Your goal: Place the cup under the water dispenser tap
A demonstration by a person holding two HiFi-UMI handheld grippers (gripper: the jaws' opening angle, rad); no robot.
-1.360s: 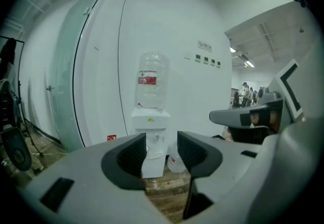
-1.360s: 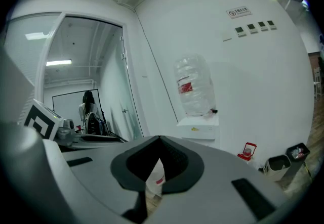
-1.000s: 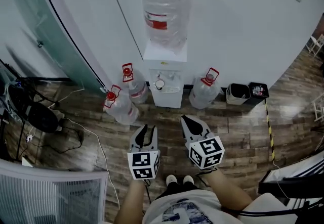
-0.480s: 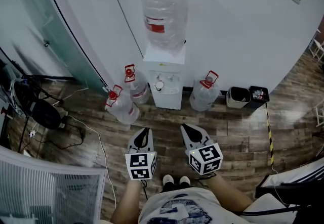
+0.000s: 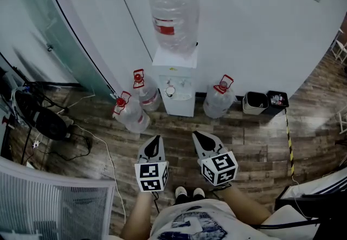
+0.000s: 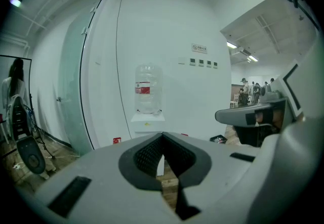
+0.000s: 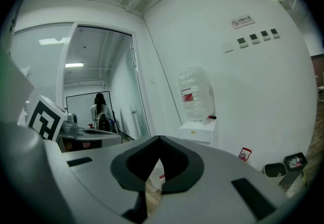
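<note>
At the far left we see a glass partition [image 5: 46, 22], and below it a black fan [image 5: 40, 121] on the wooden floor [image 5: 260, 147], with cables [image 5: 89, 141] trailing beside it. Next come two spare bottles with red caps: one bottle [image 5: 130, 115] lies nearer to us, and a second bottle [image 5: 146, 92] stands just beside the water dispenser [image 5: 174, 79].

Our left tongs [image 5: 155, 140] are held low in front of us and point toward the dispenser, well apart from it. They are clenched on nothing, the two tips meeting in the left gripper view.

The dispenser stands against the white wall with a large clear bottle [image 5: 173, 14] upside down on top. A small pale round shape in its tap recess looks like the cup [image 5: 170, 91], though it is too small for us to be sure.

Our right tongs [image 5: 198, 137] sit alongside the left ones, likewise clenched and empty.

Further right a third red-capped bottle [image 5: 219, 101] stands near the dispenser, then two small bins [image 5: 254, 102] against the wall.
</note>
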